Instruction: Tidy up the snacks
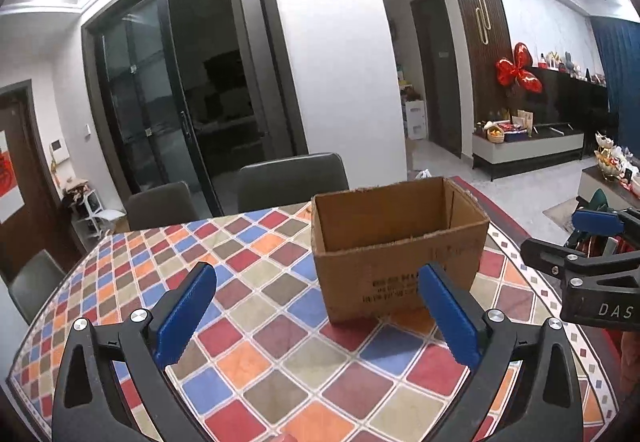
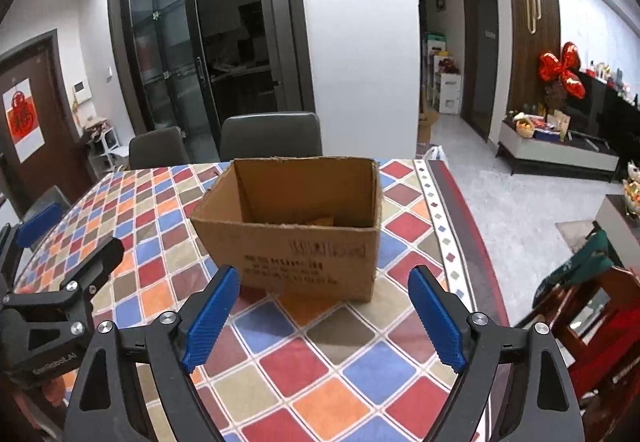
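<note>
Nearest, the left gripper [image 1: 316, 316] and right gripper [image 2: 320, 316] hover with fingers spread, grasping nothing. Beyond, mid-worktop [image 2: 328, 362], stands an open cardboard box [image 2: 296, 242]: probably light, stiffish yet crushable, best gripped by its side walls.

Left wrist view: riding behind left gripper [image 1: 316, 318], looking forward and downward over checkered table [image 1: 256, 262], cardboard box [image 1: 396, 242] sitting right of centre, fairly near. Right wrist view: riding behind right gripper [image 2: 324, 318], facing same way, tilting downward, box [image 2: 296, 226] sitting near centre, seeing into its open top. Both views sharing box, table [image 2: 152, 226], grey chairs [image 1: 292, 178], dark glass doors [image 1: 176, 82] and red balloon bow [image 1: 518, 70] far right. Each view catching other gripper at frame edge.
</note>
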`<state>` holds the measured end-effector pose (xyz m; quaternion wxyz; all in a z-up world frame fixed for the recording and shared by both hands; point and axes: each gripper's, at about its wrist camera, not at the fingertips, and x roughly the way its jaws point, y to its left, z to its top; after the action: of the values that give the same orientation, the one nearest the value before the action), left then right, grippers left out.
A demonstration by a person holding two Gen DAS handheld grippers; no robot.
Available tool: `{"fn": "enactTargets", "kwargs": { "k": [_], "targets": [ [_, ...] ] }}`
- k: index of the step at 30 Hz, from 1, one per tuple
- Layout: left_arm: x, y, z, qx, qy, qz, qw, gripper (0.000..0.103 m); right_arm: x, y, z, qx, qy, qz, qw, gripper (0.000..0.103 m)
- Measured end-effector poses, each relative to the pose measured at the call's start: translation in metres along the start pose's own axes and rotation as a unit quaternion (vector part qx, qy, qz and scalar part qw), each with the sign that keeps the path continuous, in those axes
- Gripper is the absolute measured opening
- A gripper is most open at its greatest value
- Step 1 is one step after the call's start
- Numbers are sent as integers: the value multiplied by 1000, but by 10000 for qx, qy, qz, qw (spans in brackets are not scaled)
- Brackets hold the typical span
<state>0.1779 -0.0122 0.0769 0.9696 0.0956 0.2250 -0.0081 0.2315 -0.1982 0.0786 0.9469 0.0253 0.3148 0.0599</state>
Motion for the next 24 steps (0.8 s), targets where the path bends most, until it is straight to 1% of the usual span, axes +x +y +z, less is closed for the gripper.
{"fn": "enactTargets", "kwargs": {
  "k": [4,7,11,16,24],
  "targets": [
    [-7,-1,-16,-74,62,-69,9999,103,-8,4,-21,-170,-55,-152,9997,87],
    [-13,-4,-26,-150,82,-142,9998,103,-12,6,-34,-268,-61,-145,9995,87],
    [-21,-7,-36,-134,40,-169,9998,103,-18,5,-49,-216,-132,-46,9997,87],
    [-30,-11,-46,-106,-70,-204,9997,103,-23,3,-63,-143,-123,-14,9998,87],
    [-38,-16,-55,-36,-100,-326,9994,103,-33,0,-76,-28,-192,36,9998,87]
  ]
}}
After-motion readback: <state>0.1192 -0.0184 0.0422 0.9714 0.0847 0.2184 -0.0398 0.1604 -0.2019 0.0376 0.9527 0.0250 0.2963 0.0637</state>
